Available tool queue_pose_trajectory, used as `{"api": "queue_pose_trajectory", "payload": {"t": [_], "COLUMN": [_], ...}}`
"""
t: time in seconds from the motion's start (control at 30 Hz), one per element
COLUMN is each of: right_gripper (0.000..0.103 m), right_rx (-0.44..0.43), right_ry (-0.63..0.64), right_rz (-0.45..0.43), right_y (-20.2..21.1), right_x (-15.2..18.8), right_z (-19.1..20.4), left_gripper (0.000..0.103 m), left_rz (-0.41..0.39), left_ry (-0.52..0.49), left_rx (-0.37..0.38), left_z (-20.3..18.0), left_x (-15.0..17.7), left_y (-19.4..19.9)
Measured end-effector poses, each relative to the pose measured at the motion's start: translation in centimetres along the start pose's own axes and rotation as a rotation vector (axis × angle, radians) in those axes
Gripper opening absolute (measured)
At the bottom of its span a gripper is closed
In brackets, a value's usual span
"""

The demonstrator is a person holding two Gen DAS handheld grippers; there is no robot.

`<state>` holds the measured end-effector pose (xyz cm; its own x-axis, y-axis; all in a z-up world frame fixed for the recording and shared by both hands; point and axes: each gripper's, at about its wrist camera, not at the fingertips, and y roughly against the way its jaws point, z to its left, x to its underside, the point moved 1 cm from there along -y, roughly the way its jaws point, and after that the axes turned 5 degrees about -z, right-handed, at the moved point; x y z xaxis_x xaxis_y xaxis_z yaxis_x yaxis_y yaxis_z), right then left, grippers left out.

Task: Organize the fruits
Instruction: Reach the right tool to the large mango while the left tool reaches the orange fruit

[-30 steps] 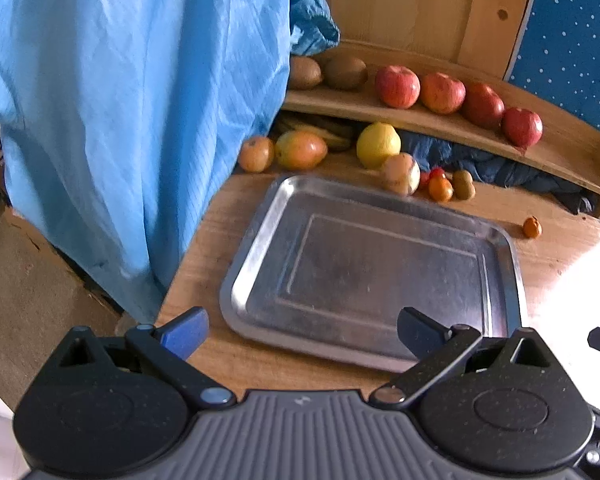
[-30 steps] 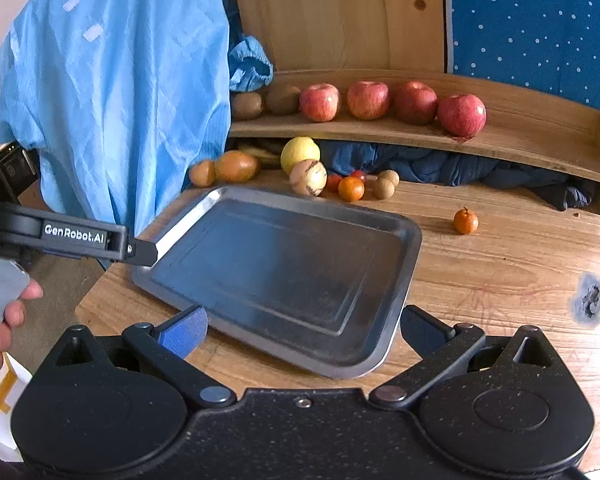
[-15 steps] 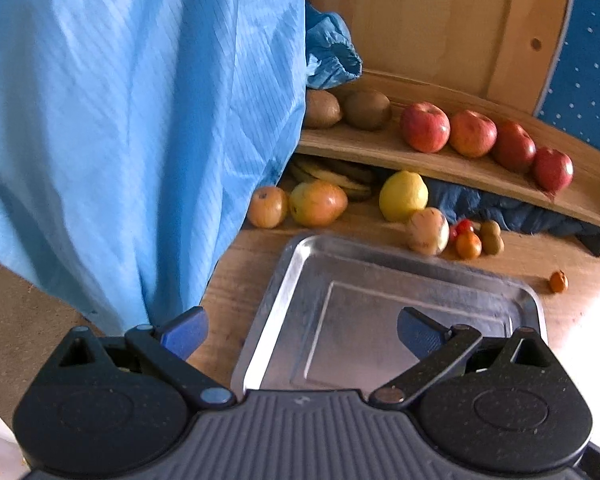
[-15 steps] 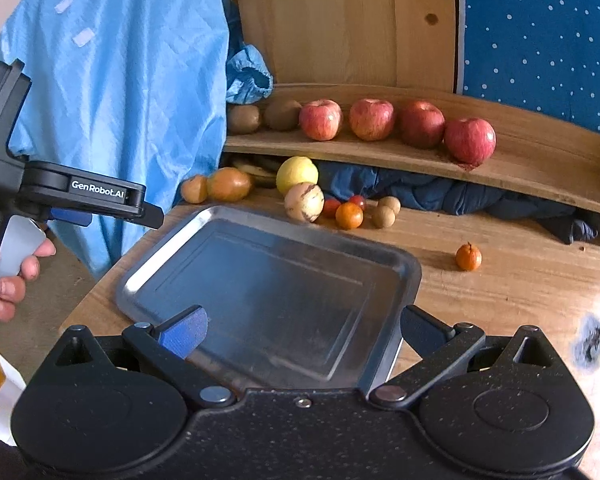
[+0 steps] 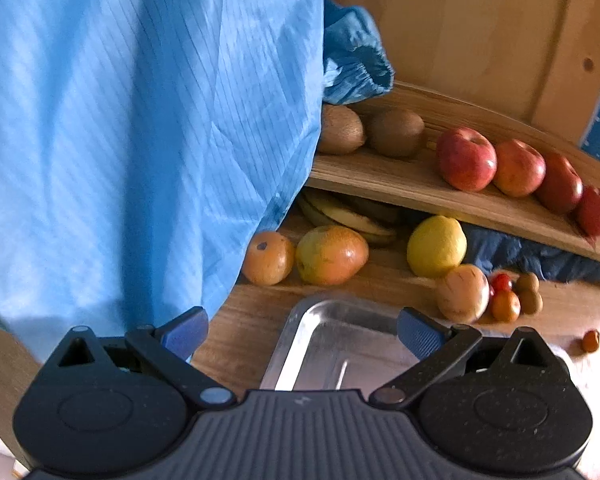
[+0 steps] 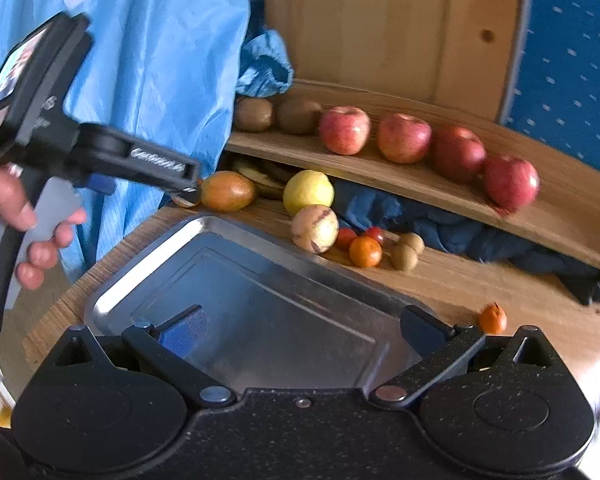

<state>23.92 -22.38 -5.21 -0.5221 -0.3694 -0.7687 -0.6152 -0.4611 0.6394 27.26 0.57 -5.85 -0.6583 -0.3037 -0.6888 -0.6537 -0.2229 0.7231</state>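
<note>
A steel tray (image 5: 324, 332) (image 6: 260, 300) lies empty on the wooden table. Behind it lie an orange (image 5: 268, 258), a mango (image 5: 332, 254) (image 6: 228, 191), a lemon (image 5: 436, 246) (image 6: 308, 192), a pale round fruit (image 5: 462, 292) (image 6: 315, 229), cherry tomatoes (image 6: 346, 238), a small orange (image 6: 365, 252) and longans (image 6: 406, 252). My left gripper (image 5: 302, 328) (image 6: 190, 184) is open, holds nothing, and points at the orange and mango. My right gripper (image 6: 302, 328) hovers open over the tray's near edge.
A curved wooden shelf (image 5: 400, 184) carries two kiwis (image 5: 340, 130) and several red apples (image 5: 466, 158). Bananas (image 5: 348, 216) lie under it. A blue garment (image 5: 120, 120) hangs at the left. A small orange fruit (image 6: 492, 319) sits alone at the right. A hand (image 6: 32, 232) holds the left gripper.
The left gripper has moved forward and left toward the orange and mango, so the tray has dropped low in its view. The right gripper has advanced over the tray. Both stayed open.
</note>
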Motion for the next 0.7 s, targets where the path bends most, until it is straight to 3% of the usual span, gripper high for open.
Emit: {"api": "queue_pose_trajectory", "payload": {"t": [0.17, 0.4, 0.7], "right_gripper": [0.102, 0.101, 0.095], "right_rx": [-0.031, -0.04, -0.076], "right_ry": [0.042, 0.088, 0.154], "right_rz": [0.016, 0.004, 0.008], "right_y": [-2.6, -5.9, -9.4], "right_x": [-1.3, -3.0, -4.6], "right_z": [1.3, 2.6, 3.8], "left_gripper": [0.102, 0.092, 0.08], "left_rz": [0.008, 0.007, 0.041], "left_ry": [0.052, 0.06, 0.116], "left_rx": [0.012, -0.074, -0.024], "left_z": [0.9, 1.6, 2.4], "left_x": [-0.8, -1.1, -1.9], "left_y": [-2.1, -4.0, -5.9]}}
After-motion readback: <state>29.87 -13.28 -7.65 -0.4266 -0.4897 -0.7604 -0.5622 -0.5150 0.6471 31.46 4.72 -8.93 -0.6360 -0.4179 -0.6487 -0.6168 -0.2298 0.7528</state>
